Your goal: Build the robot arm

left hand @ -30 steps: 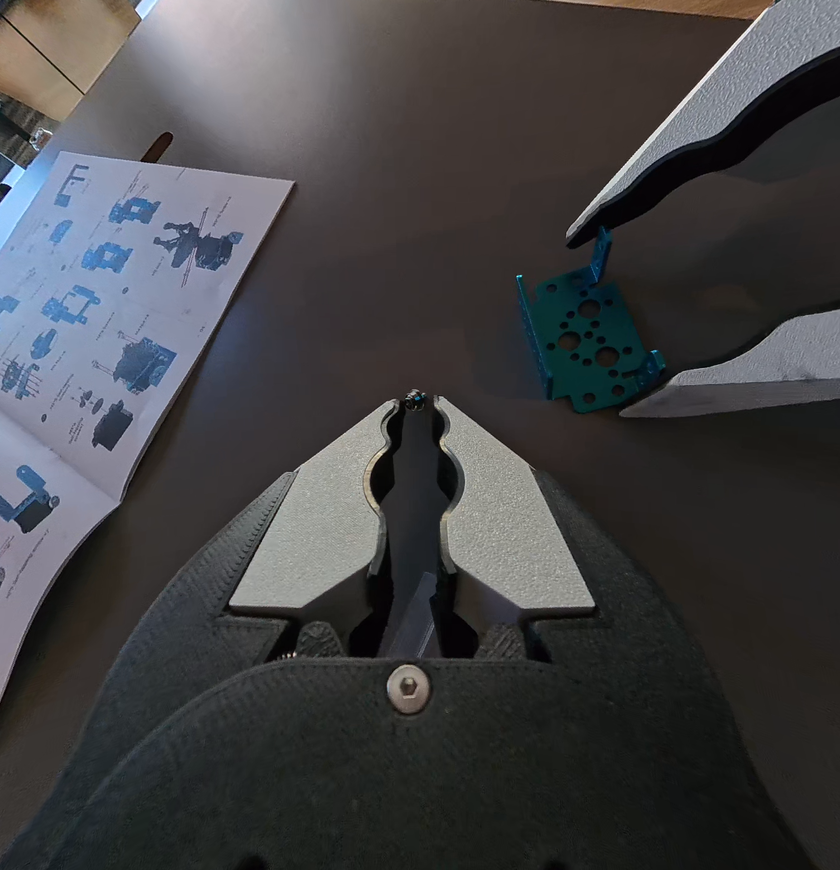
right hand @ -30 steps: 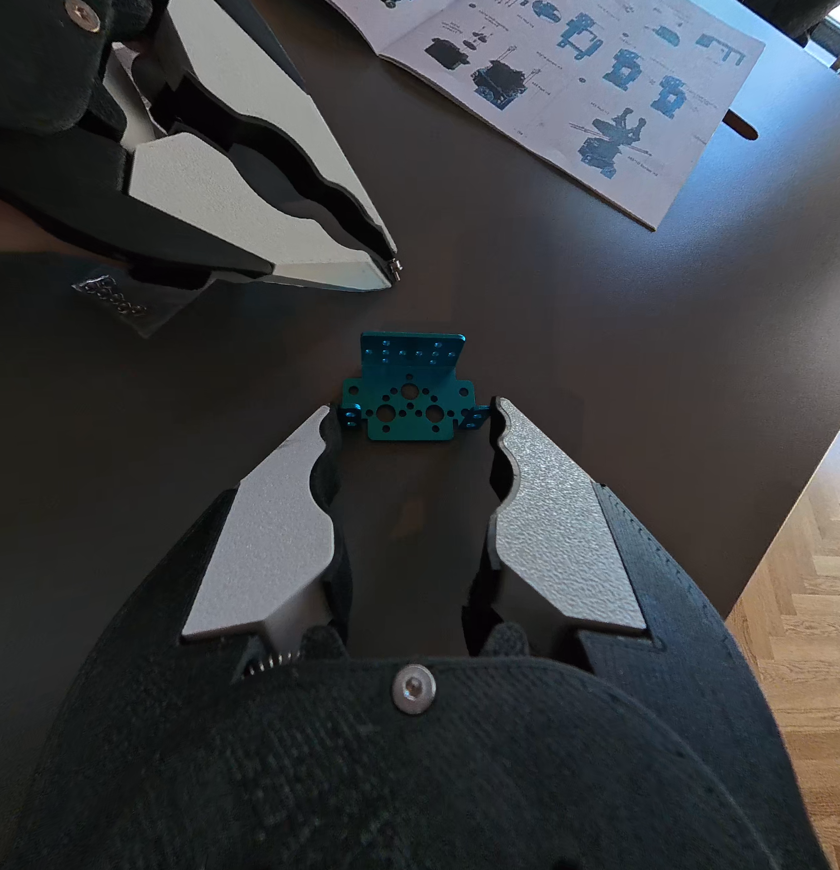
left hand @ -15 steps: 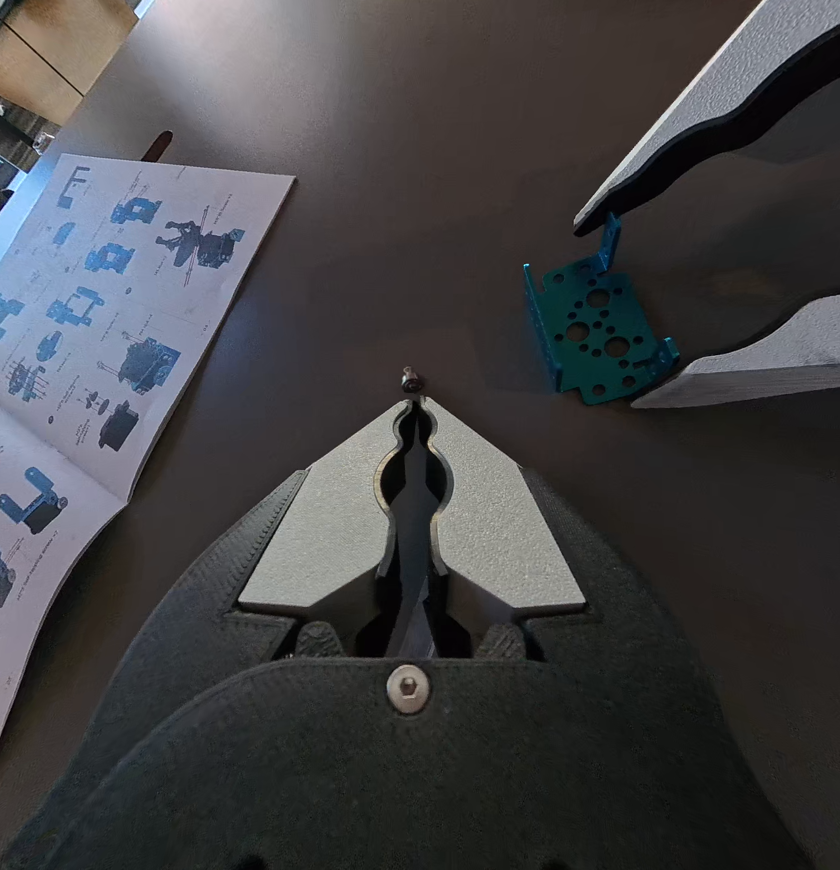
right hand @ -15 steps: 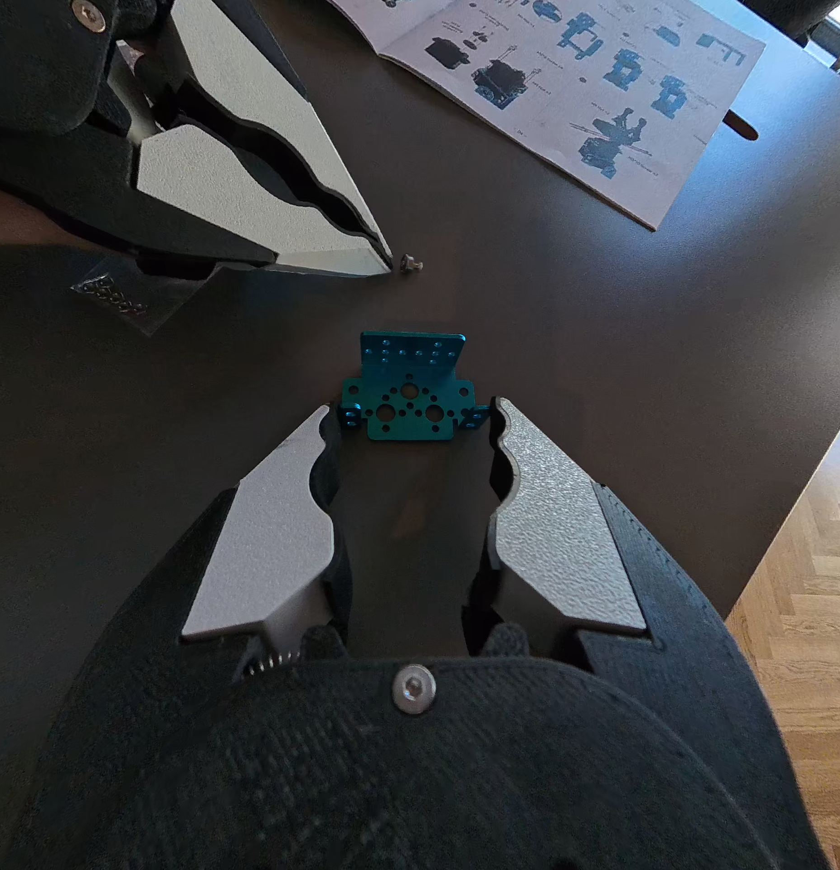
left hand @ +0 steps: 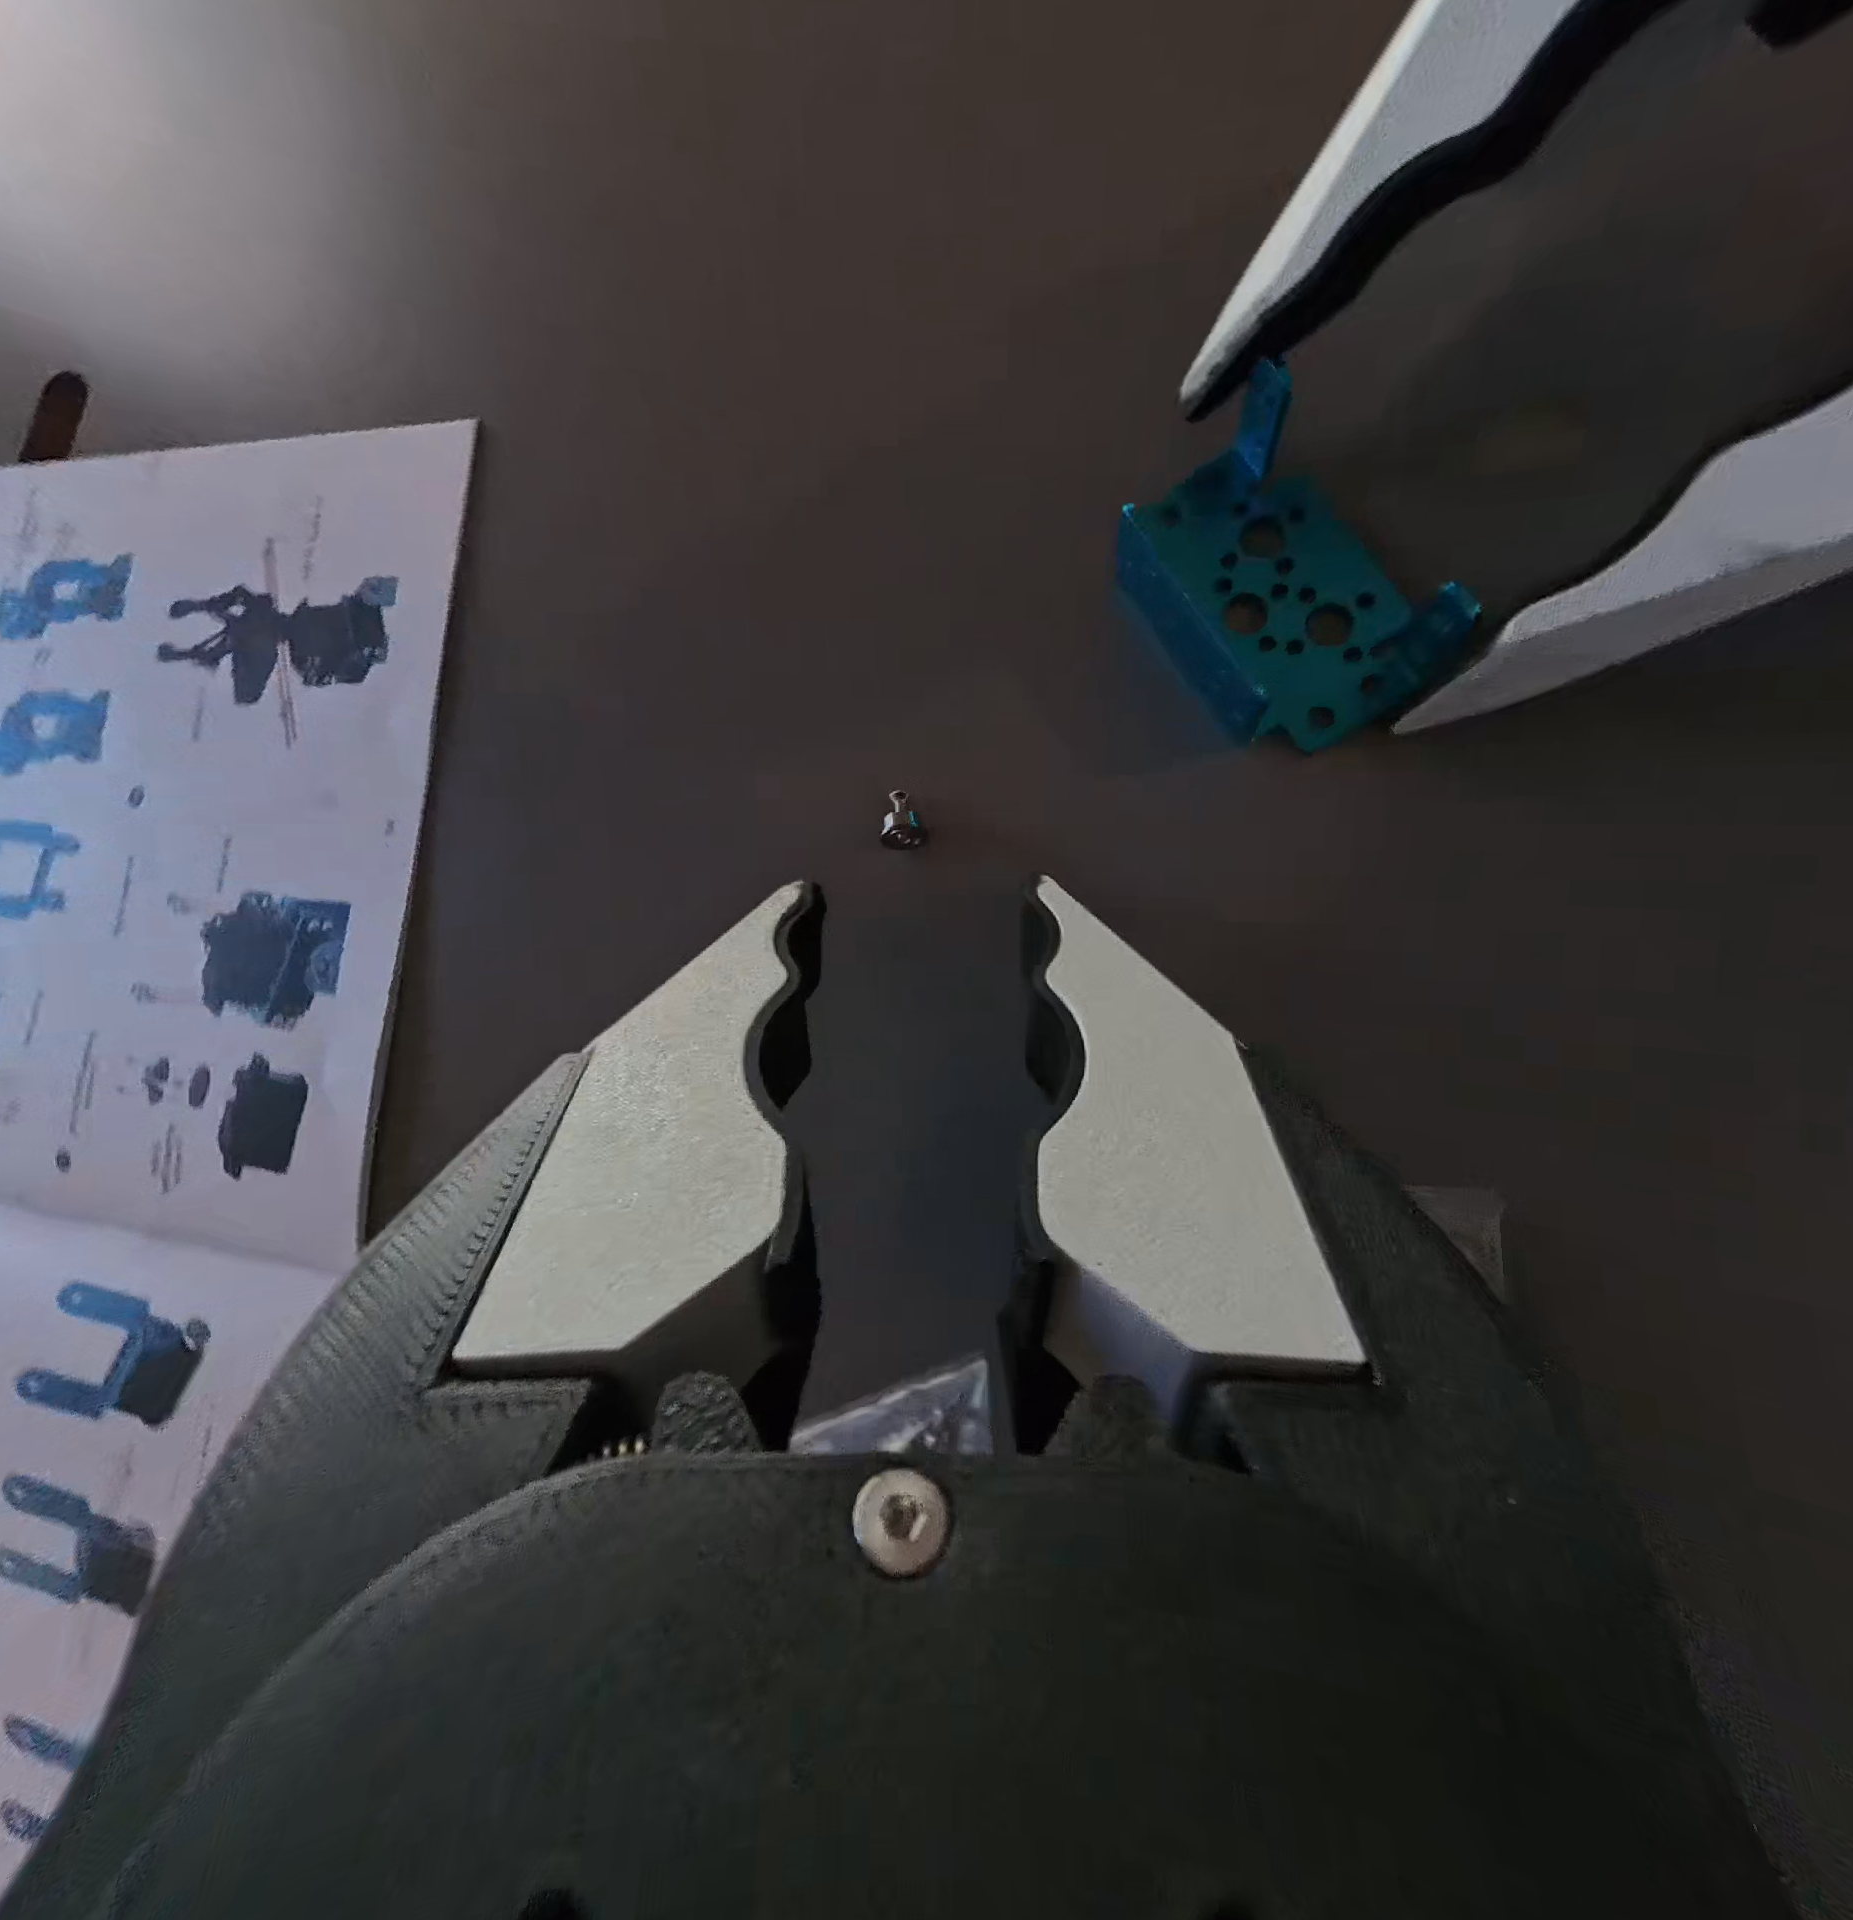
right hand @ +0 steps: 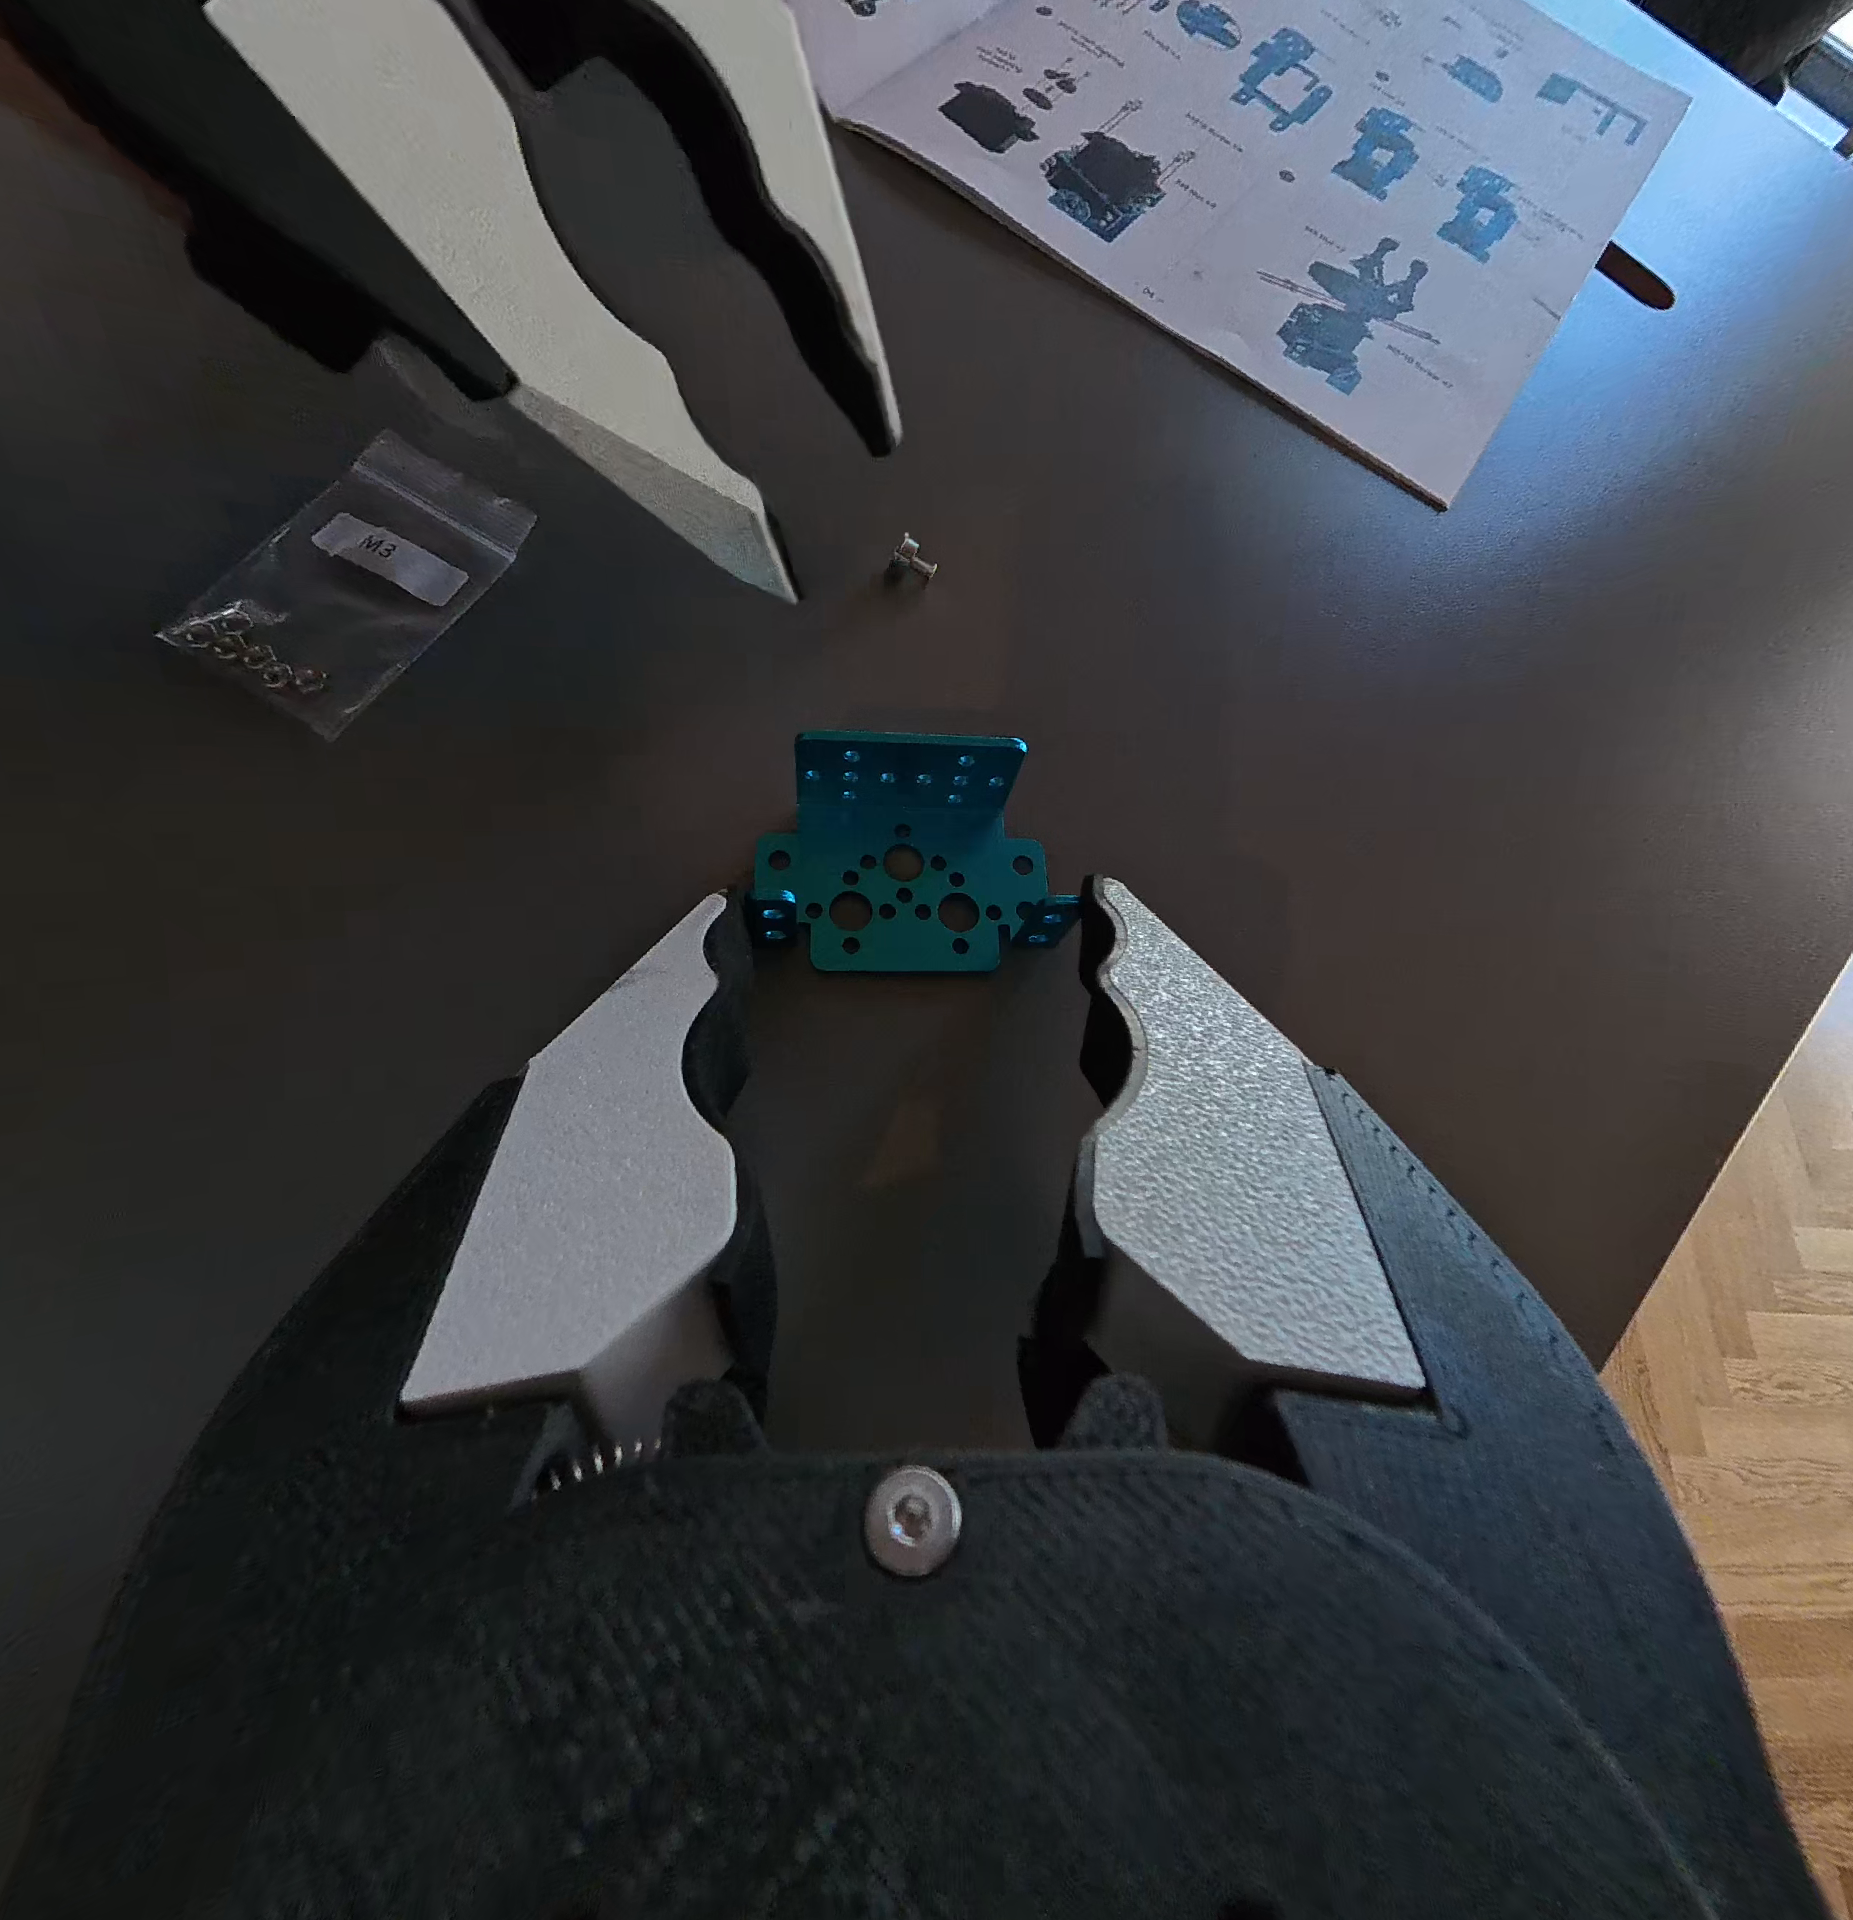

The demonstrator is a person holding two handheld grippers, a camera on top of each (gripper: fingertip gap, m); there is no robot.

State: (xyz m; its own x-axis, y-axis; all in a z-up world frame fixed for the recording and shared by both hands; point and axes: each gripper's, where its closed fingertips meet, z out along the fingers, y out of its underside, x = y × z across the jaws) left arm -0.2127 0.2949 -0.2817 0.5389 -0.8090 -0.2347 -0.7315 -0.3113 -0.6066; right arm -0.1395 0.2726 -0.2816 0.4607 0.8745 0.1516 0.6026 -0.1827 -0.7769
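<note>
A small silver screw [left hand: 901,826] lies loose on the dark table just ahead of my left gripper [left hand: 922,894], which is open and empty. The screw also shows in the right wrist view [right hand: 911,556], beside the left gripper's tips [right hand: 834,520]. A blue perforated metal bracket [right hand: 906,894] rests flat on the table with one flange standing up. My right gripper [right hand: 911,904] is shut on it, its tips pressed against the bracket's two side tabs. The bracket [left hand: 1286,613] also shows at the upper right of the left wrist view, between the right gripper's fingers [left hand: 1587,623].
An open instruction booklet [right hand: 1317,187] lies on the far side of the table, also in the left wrist view [left hand: 174,831]. A small clear zip bag of hardware [right hand: 350,592] lies near the left gripper. The table edge drops to a wooden floor [right hand: 1784,1351] on the right. One gripper's finger ends stand about 9 cm off the other's.
My left gripper let go of the screw, pulled back and opened. The screw now lies on the table. The right gripper stays on the bracket.
</note>
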